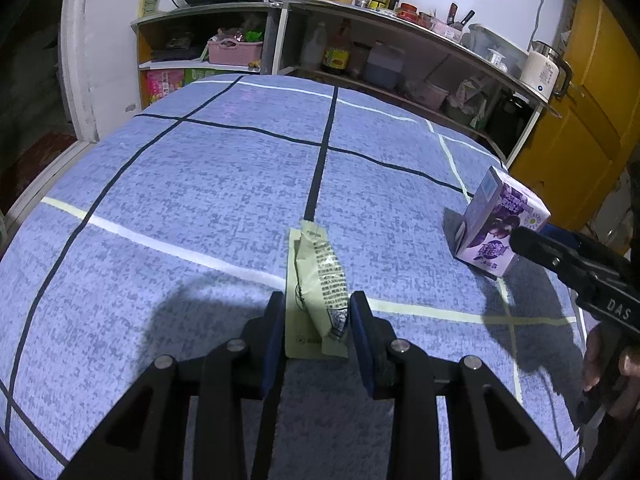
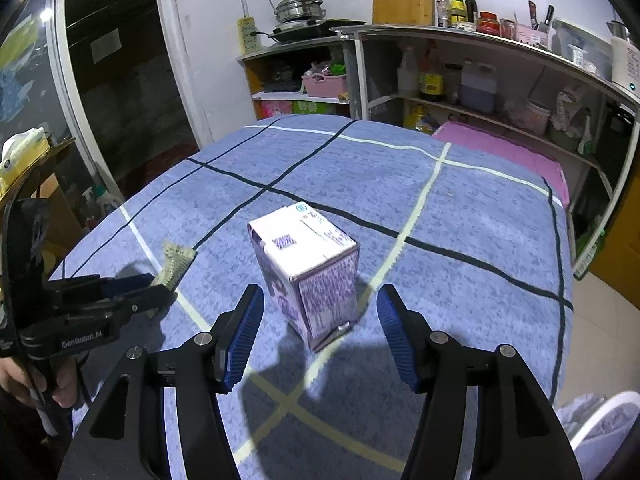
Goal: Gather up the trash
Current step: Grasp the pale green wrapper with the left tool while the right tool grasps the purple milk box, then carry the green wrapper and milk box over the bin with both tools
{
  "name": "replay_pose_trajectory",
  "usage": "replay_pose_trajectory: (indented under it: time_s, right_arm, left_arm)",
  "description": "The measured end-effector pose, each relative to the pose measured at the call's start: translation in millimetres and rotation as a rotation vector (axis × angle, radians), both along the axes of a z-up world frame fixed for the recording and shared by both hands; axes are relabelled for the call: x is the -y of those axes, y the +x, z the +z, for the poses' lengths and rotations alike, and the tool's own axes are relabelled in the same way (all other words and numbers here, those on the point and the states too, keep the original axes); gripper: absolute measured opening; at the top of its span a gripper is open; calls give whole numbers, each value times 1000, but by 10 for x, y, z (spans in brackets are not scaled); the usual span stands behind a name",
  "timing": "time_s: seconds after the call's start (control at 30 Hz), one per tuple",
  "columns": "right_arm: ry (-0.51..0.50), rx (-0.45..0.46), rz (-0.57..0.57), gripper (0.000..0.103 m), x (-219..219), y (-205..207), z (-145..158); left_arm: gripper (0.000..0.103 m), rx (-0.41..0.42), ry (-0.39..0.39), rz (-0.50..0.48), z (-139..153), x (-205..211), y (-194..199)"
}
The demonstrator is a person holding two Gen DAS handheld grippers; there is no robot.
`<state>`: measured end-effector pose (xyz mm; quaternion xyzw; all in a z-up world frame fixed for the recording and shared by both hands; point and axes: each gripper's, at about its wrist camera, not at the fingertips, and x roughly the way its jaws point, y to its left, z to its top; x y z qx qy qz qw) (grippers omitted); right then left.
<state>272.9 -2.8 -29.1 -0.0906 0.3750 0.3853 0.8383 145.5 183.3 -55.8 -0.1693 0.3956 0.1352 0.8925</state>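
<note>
A pale green snack wrapper [image 1: 320, 284] lies on the blue checked tablecloth [image 1: 200, 184]. My left gripper [image 1: 318, 316] is low over it, its blue pads on either side of the wrapper's near end, still slightly apart. The wrapper also shows in the right wrist view [image 2: 176, 260], beside the left gripper [image 2: 154, 286]. A purple and white carton [image 2: 308, 272] stands upright on the cloth [image 2: 460, 216]. My right gripper [image 2: 320, 312] is open, its jaws wide on both sides of the carton's near corner, not touching. The carton also shows in the left wrist view [image 1: 498, 222].
Shelves [image 1: 400, 60] with bottles, tubs and a kettle stand behind the table. A pink mat [image 2: 504, 152] lies at the far right edge. A white bin rim [image 2: 604, 420] shows below the table's right edge. A dark doorway [image 2: 120, 80] is at left.
</note>
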Motion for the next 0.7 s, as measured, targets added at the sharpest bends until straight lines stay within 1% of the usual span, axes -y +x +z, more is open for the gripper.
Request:
replay_pose_trajectory:
  time_s: [0.23,0.3,0.43,0.7]
  right_arm:
    - [24,-25,13,60,-103,59,-8]
    - [23,-25,23,58,-139,42,-7]
    - [14,-16,34,33,-195,-18,4]
    - [34,-16,18,33,-169,-101,60]
  left_arm:
    - [34,-4,14,-21,6,42,40]
    - [34,-4,15,-25,7,48,51]
    - [32,-2,16,-37,4,64,47]
    - [27,12,6,-56,21,94,30]
